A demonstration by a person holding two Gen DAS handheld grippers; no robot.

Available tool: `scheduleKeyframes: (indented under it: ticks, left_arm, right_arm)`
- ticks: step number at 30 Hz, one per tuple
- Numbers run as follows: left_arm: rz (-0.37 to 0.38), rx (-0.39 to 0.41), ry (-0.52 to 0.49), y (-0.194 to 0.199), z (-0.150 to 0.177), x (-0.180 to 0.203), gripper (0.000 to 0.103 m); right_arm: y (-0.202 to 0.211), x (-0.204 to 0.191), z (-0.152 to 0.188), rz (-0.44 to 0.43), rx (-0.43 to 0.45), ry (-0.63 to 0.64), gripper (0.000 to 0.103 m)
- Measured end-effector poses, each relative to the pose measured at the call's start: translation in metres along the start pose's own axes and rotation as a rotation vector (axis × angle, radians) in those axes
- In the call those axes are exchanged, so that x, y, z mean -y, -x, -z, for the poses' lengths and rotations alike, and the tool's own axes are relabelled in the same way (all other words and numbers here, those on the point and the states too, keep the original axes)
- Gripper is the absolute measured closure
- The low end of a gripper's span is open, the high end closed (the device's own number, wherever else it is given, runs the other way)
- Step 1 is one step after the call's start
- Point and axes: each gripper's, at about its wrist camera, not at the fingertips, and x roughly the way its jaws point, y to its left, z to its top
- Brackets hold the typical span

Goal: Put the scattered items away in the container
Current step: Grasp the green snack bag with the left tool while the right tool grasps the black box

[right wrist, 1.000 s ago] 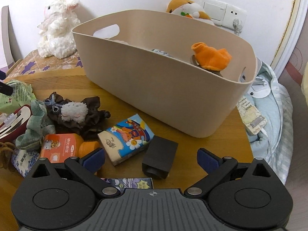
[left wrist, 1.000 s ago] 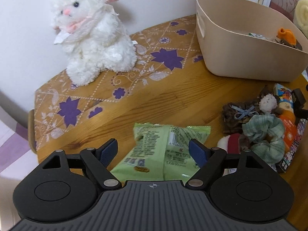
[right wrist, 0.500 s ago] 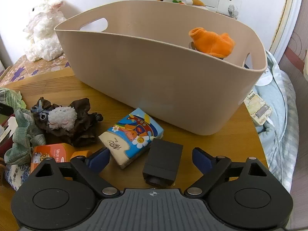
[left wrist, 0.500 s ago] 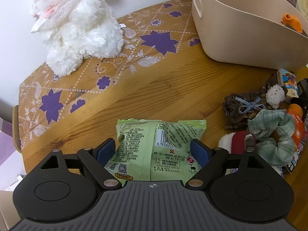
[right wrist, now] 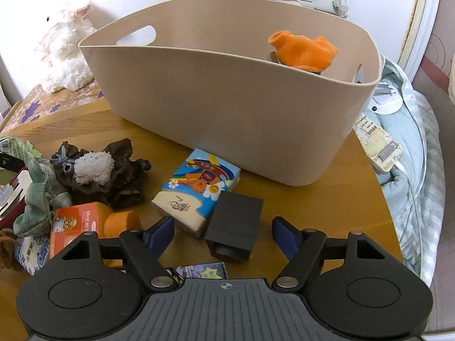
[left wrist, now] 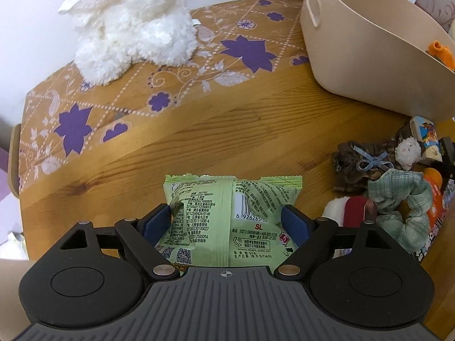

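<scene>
A green snack packet [left wrist: 233, 213] lies flat on the wooden table [left wrist: 256, 130]. My left gripper [left wrist: 226, 221] points steeply down over it, open, one blue pad at each side edge of the packet. My right gripper [right wrist: 221, 236] is closing its jaws around a small black box [right wrist: 236, 221]; the pads stand apart from the box. A corner of a colourful tissue pack [right wrist: 196, 187] leans against the box. Behind them stands the beige basket [right wrist: 227, 99], also in the left wrist view as the basket [left wrist: 369, 56], with an orange plush [right wrist: 304, 48] inside.
Left of the black box lie a brown scrunchie with a white pompom [right wrist: 96, 167], a green scrunchie [right wrist: 37, 199] and an orange bottle [right wrist: 85, 221]. A white rabbit plush [left wrist: 136, 22] sits on a patterned cloth at the back. Bedding [right wrist: 412, 156] lies past the table's right edge.
My left gripper has come down over the green packet, which now reaches deeper between the pads. The right jaws have narrowed around the black box.
</scene>
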Motion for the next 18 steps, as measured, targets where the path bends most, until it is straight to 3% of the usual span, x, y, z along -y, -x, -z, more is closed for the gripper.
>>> scheduleKeyframes:
  ticks: [8, 12, 14, 18]
  left_arm:
    - [-0.009, -0.004, 0.049, 0.004, 0.011, -0.008, 0.017]
    - [-0.007, 0.008, 0.072, 0.007, 0.017, -0.009, 0.019]
    - [-0.006, 0.016, 0.079, 0.008, 0.019, -0.009, 0.026]
    - [-0.018, 0.039, 0.121, 0.011, 0.021, -0.011, 0.031]
  right_arm:
    - [-0.001, 0.006, 0.000, 0.018, -0.015, 0.070, 0.029]
    - [-0.003, 0.008, 0.000, 0.002, -0.021, 0.080, 0.044]
    - [-0.001, 0.006, 0.001, -0.006, -0.016, 0.103, 0.048]
    - [0.000, 0.000, 0.002, -0.021, -0.009, 0.154, 0.066]
